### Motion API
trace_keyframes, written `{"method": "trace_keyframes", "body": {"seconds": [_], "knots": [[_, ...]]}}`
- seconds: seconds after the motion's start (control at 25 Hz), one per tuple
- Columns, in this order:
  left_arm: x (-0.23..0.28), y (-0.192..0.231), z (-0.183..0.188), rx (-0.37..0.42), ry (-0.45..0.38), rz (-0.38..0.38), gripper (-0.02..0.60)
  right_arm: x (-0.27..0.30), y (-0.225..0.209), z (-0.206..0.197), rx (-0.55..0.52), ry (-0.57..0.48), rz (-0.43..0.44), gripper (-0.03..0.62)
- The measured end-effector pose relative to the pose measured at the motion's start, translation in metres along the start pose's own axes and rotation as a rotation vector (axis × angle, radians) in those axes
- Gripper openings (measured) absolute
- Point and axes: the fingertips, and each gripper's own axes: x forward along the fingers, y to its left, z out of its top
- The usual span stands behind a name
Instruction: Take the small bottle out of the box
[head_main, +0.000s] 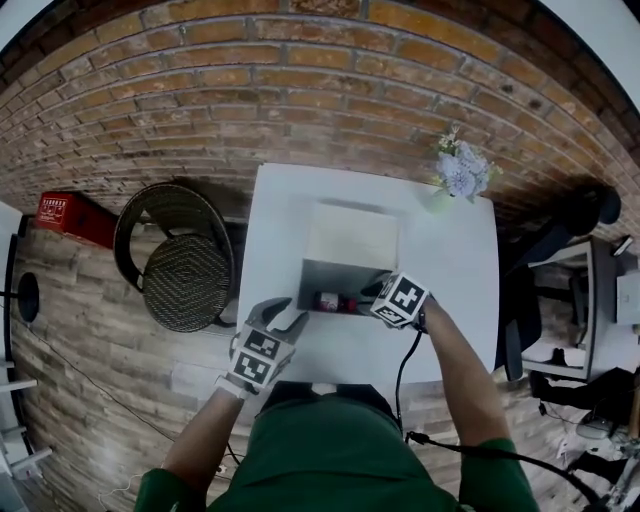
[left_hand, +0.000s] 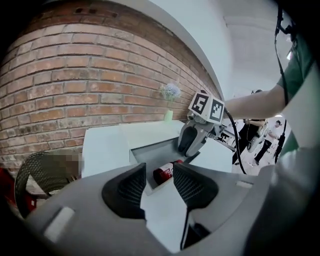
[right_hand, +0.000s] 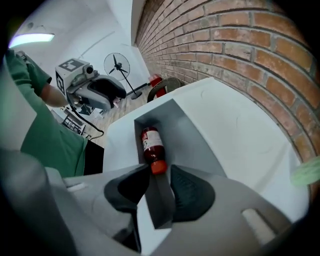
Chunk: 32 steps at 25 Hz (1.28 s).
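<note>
Someone in a green top (head_main: 335, 455) stands at the lower edge of a white bench (head_main: 455, 260) set against a brick wall (head_main: 200, 80), both arms reaching in over it. In the middle of the head view an open box (head_main: 330, 272) sits on the bench, white outside and grey within. The small bottle (head_main: 331, 301) lies on its side inside it, along the wall nearest the person (dark red, with a pale label and an orange-red cap). The right tongs (right_hand: 160, 171) are tipped down at the box's lower right corner. In the right gripper view their jaws stand partly apart, with the bottle's cap just at the tips and the grey box wall running down between them, and the pads are not pressed on anything. The left tongs (left_hand: 159, 171) hang to the lower left of the box, near the bench's lower left edge, with jaws spread wide and nothing held between them. Through that gap, in the left gripper view, the bottle shows further off in the box. A black cable (head_main: 400, 385) trails from the right tongs towards the person. A round wicker chair (head_main: 185, 265) stands off the bench's left side, and a small bunch of pale flowers (head_main: 462, 168) sits at the bench's upper right corner
</note>
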Motion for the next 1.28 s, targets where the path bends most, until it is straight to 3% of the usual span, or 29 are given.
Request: {"method": "trace_keyframes", "body": {"seconds": [0.4,0.6,0.8,1.08,1.28], "knots": [[-0.008,0.023,-0.011,-0.029,0.002,0.001,0.178,0.025,0.001,0.000,-0.101,0.195,0.064,0.164],[-0.015,0.038,-0.020,-0.060,0.007,0.026,0.178,0.040,-0.005,-0.005,-0.162,0.274,0.028,0.173],[-0.013,0.038,-0.023,-0.068,0.009,0.021,0.178,0.051,0.005,-0.001,-0.168,0.227,0.037,0.173],[-0.005,0.028,-0.013,-0.040,0.008,0.000,0.178,0.052,-0.002,0.010,-0.343,0.163,-0.091,0.158],[-0.006,0.028,-0.016,-0.033,0.020,0.011,0.176,0.034,0.007,0.014,-0.253,0.034,-0.056,0.152]]}}
